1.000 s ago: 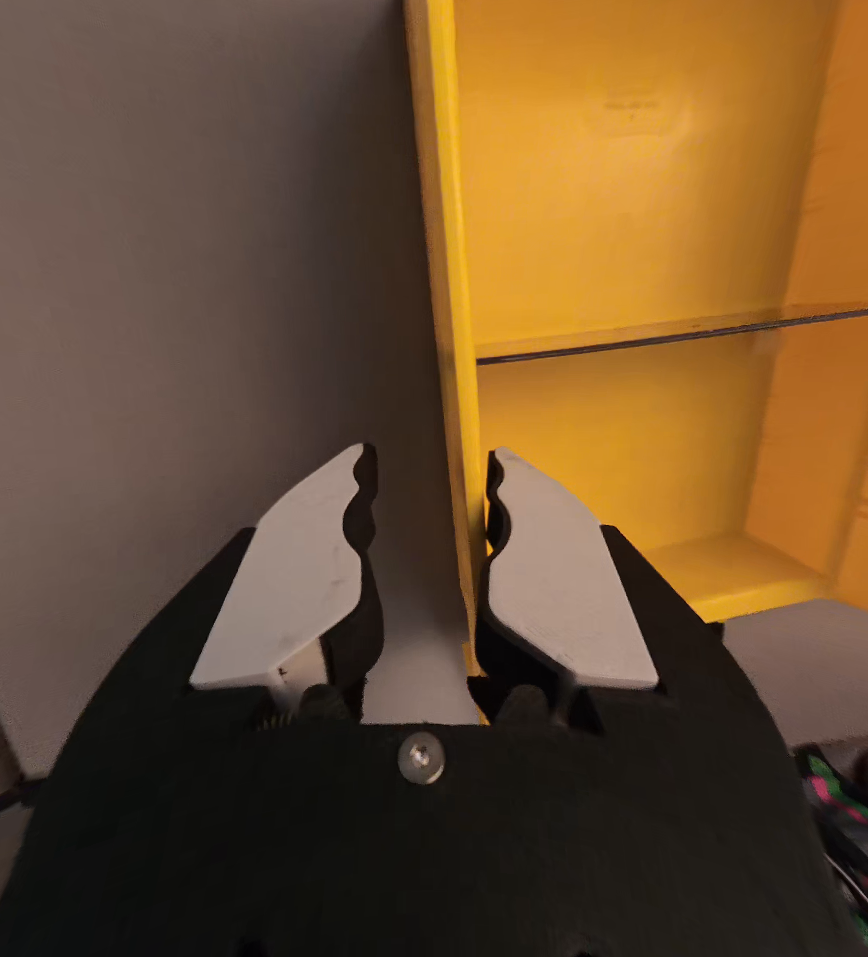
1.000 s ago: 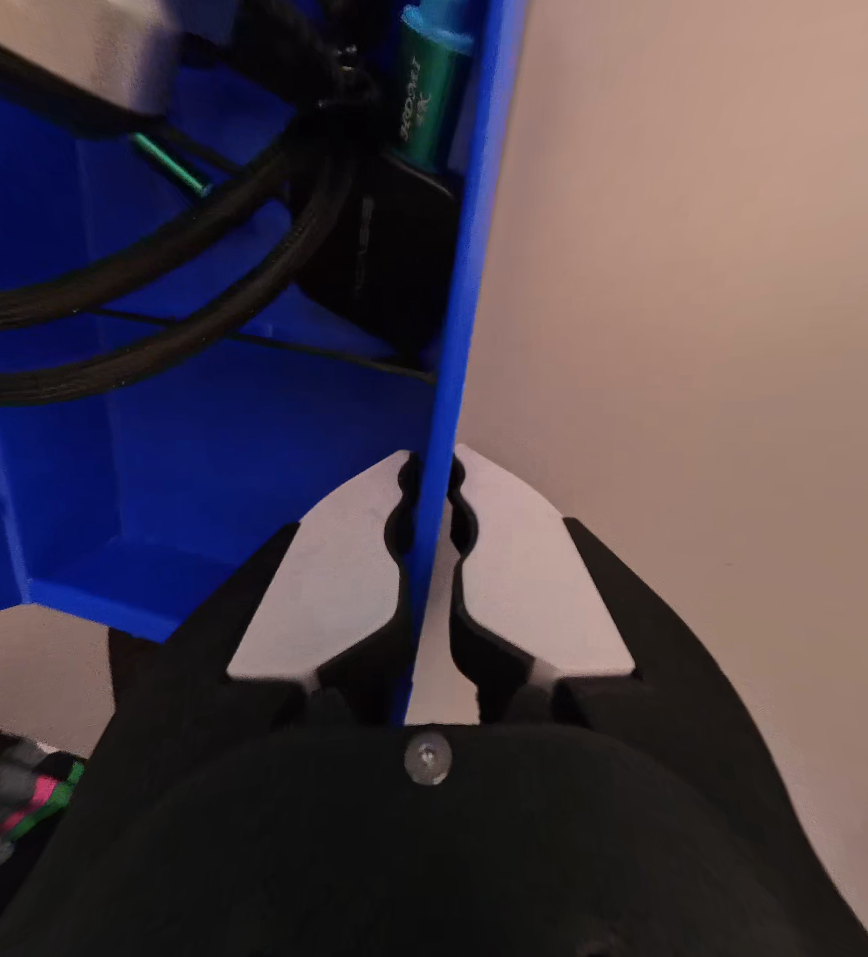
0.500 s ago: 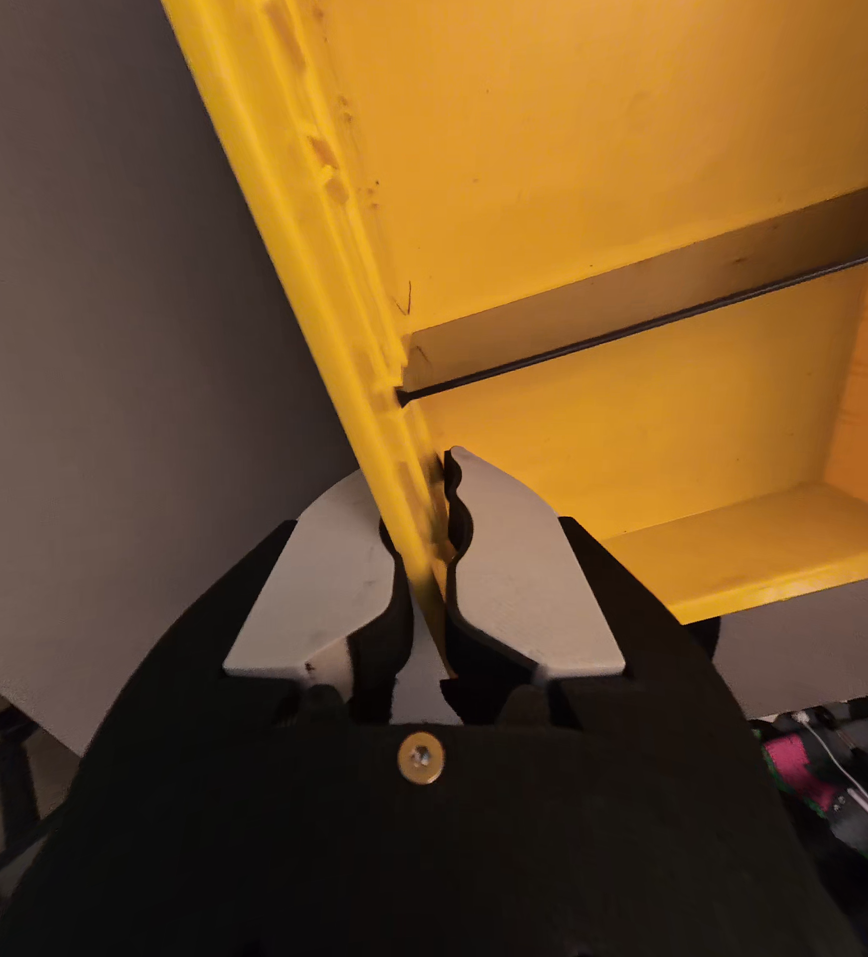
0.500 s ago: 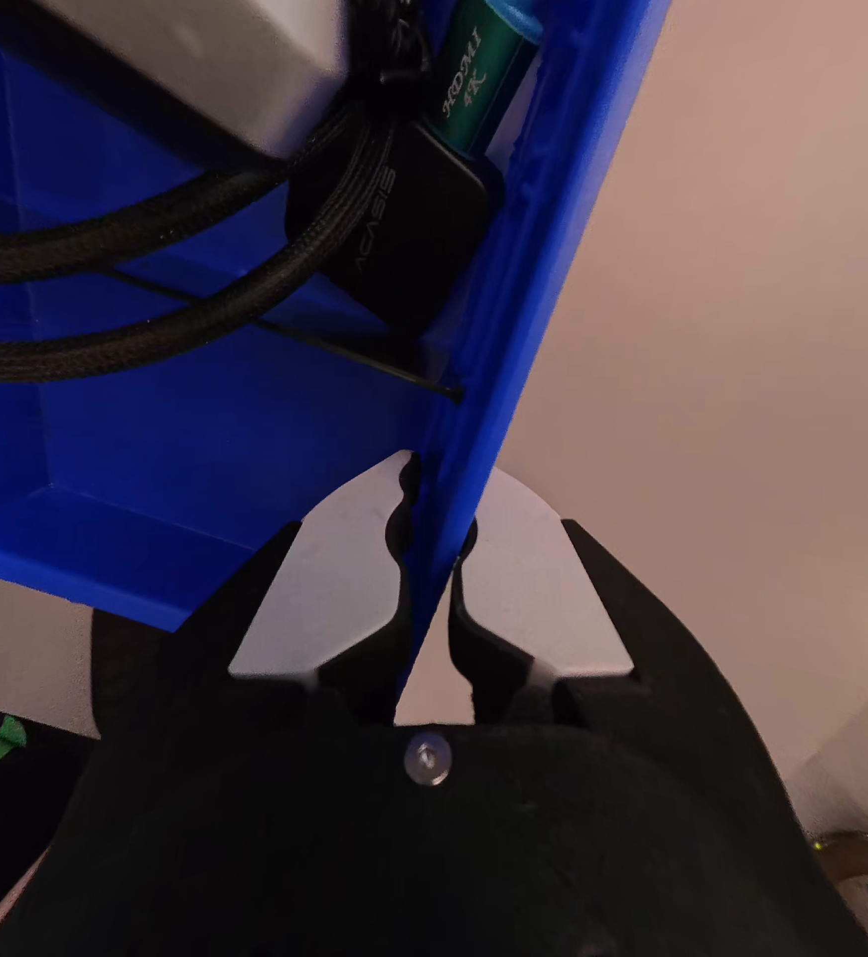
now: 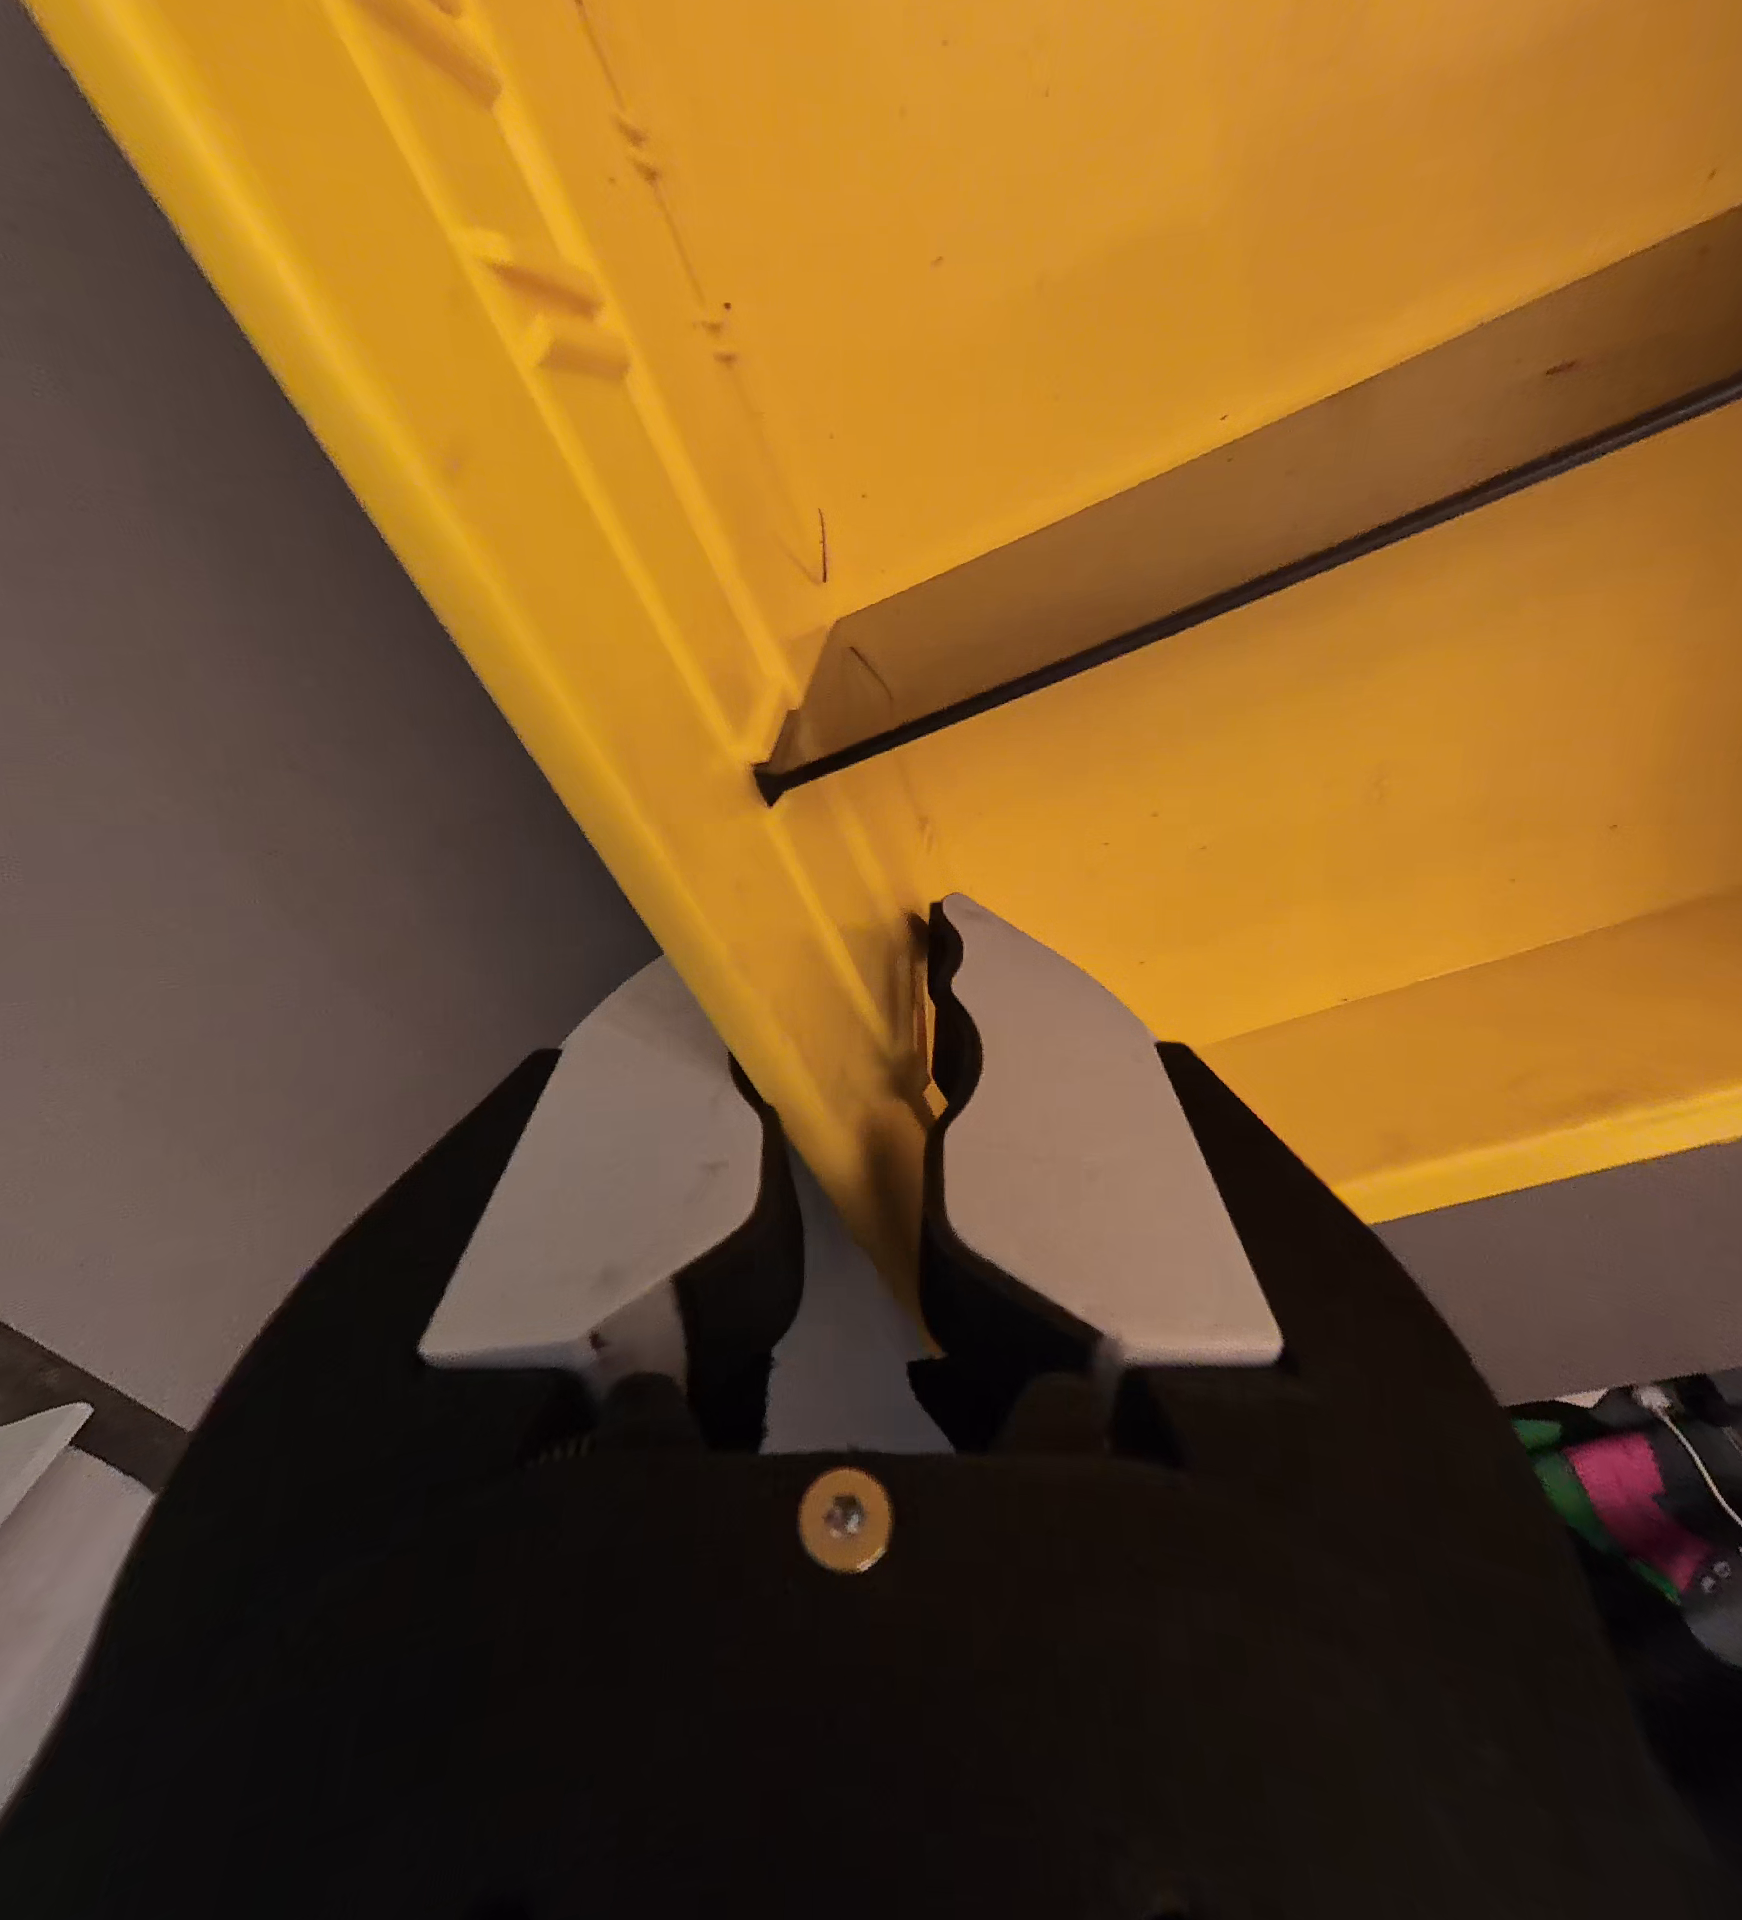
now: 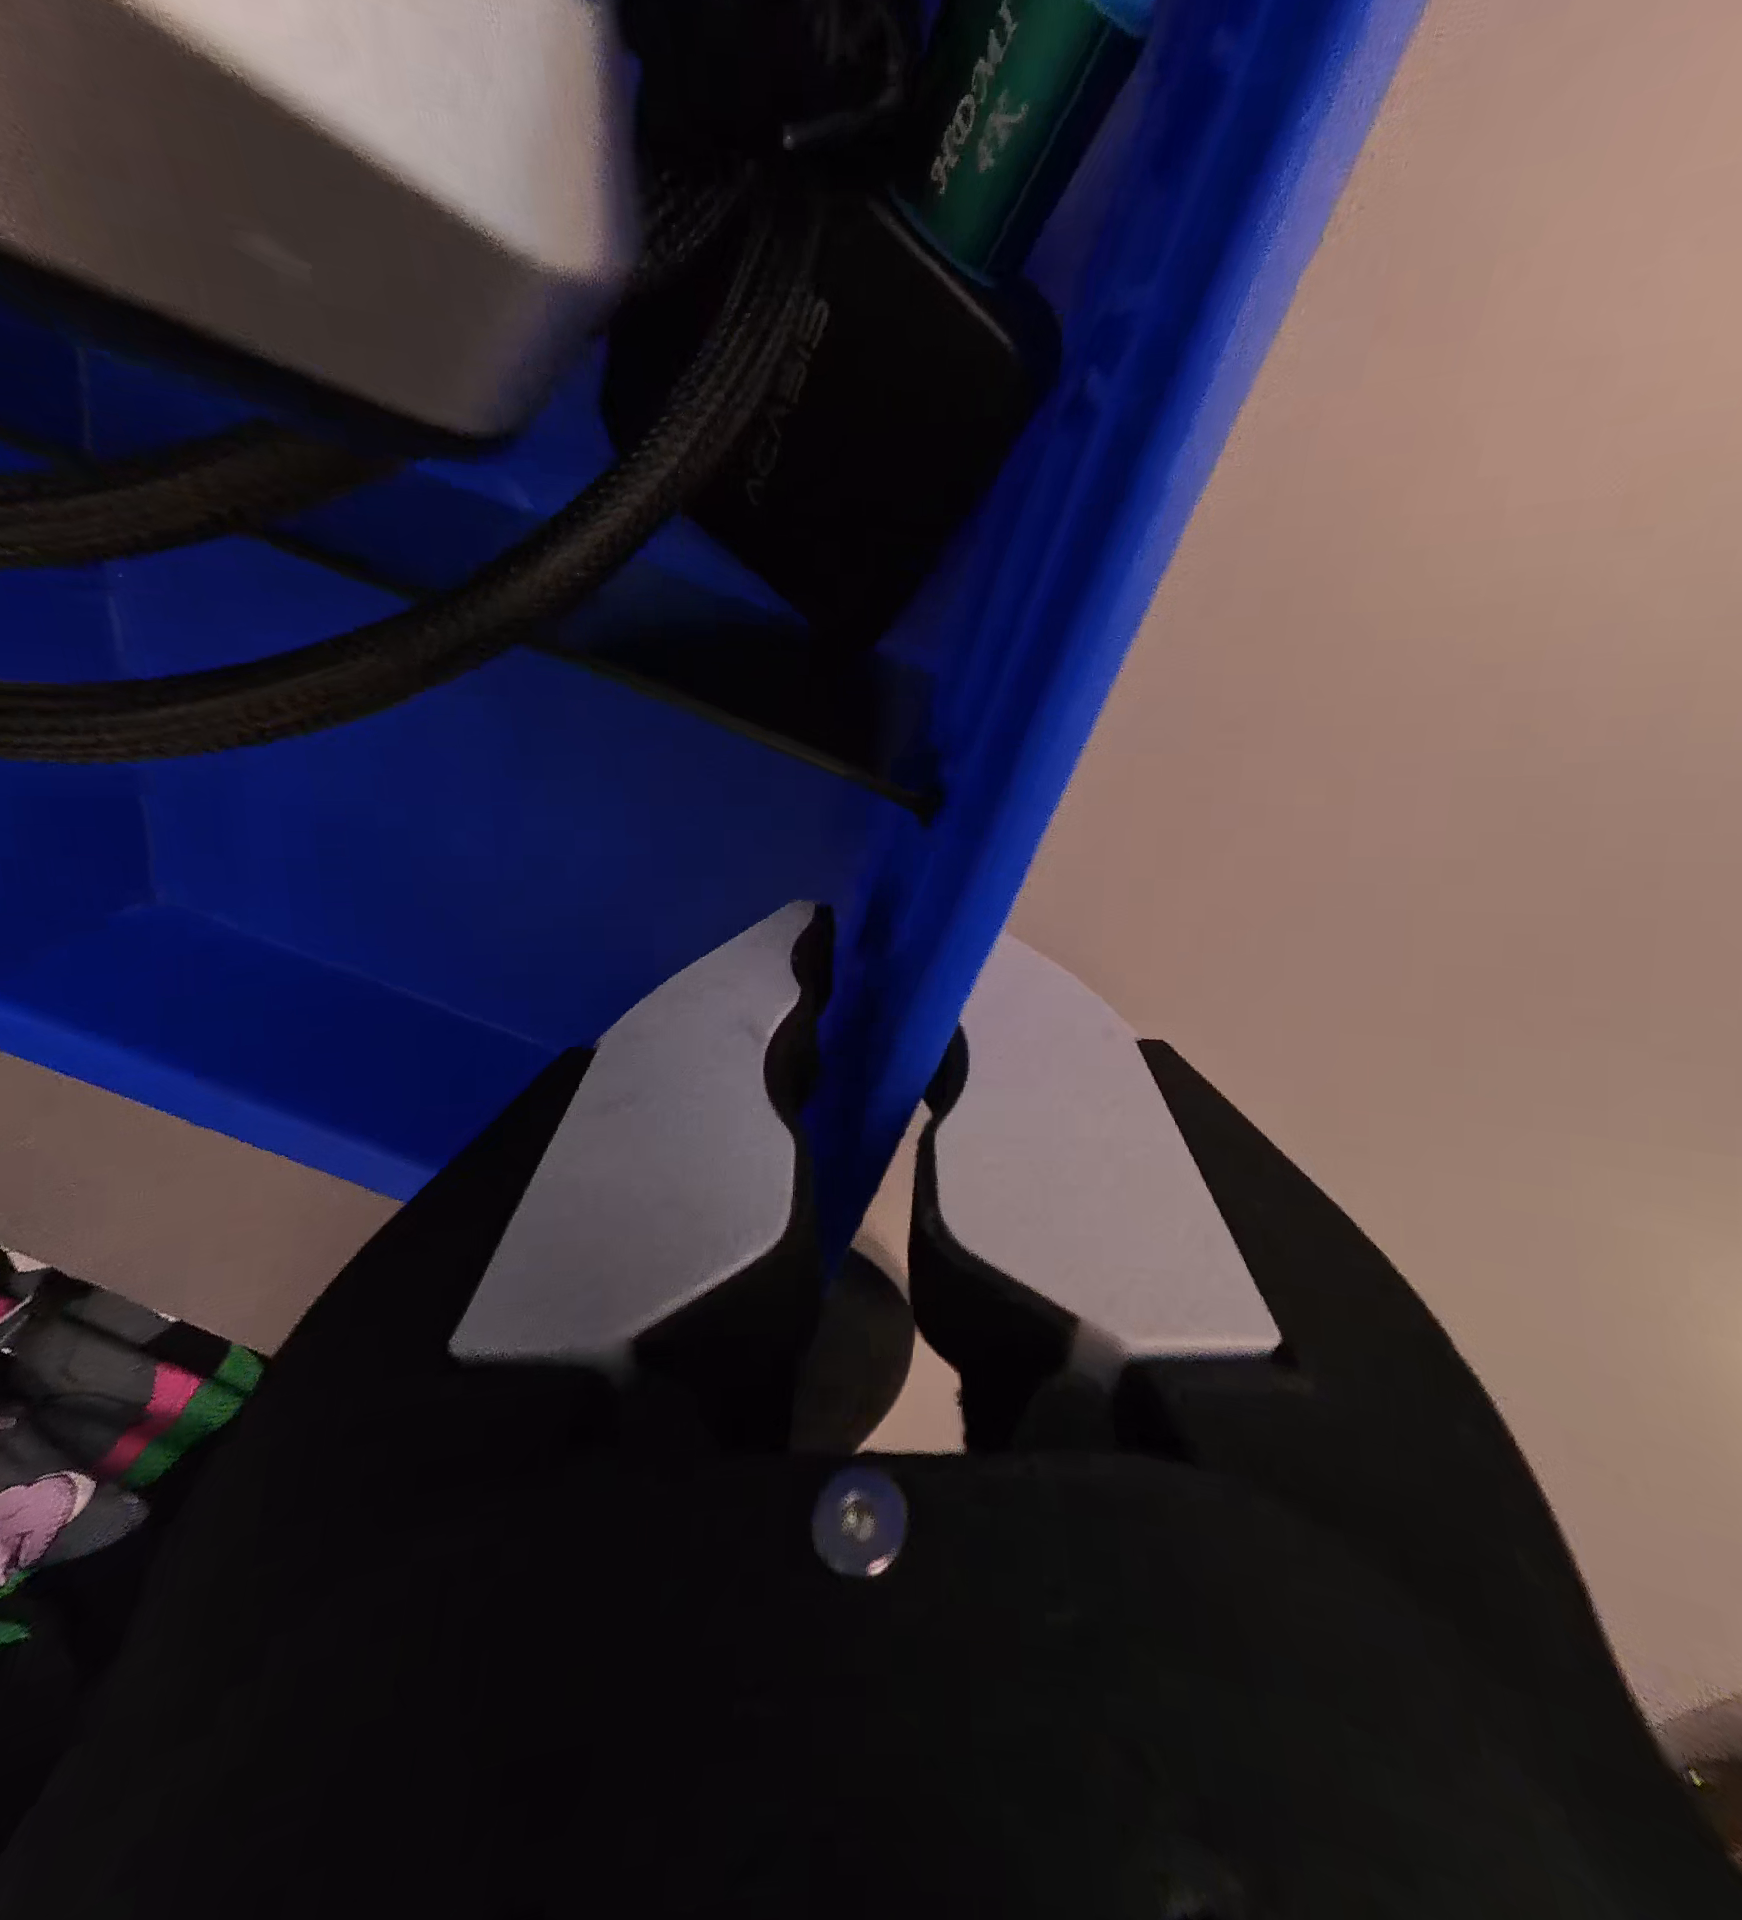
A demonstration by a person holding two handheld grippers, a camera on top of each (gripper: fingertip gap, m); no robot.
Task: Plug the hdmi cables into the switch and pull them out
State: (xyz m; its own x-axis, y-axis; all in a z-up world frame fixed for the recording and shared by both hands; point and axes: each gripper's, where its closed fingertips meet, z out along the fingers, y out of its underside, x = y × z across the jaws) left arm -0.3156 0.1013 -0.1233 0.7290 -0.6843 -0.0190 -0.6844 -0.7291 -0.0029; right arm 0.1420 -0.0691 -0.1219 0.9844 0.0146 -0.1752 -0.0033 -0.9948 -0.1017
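We see black braided hdmi cables (image 6: 254,717) and a black switch (image 6: 877,416) inside the blue bin (image 6: 1085,540); our right gripper (image 6: 882,987) clamps its wall, our left gripper (image 5: 846,997) clamps the yellow bin (image 5: 638,644).

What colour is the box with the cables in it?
Bright blue. The box holding the black cables shows best in the right wrist view.

My left hand-held gripper (image 5: 846,1049) is closed down on a tilted yellow wall edge (image 5: 825,1039) that runs up and to the left between its 2 pale fingers (image 5: 1075,1164); the left finger sits partly hidden behind that edge. My right hand-held gripper (image 6: 877,1039) is likewise clamped on a blue wall edge (image 6: 888,1039) leaning up and to the right, with 1 finger (image 6: 680,1143) on the inner side and the other finger behind the outer side.
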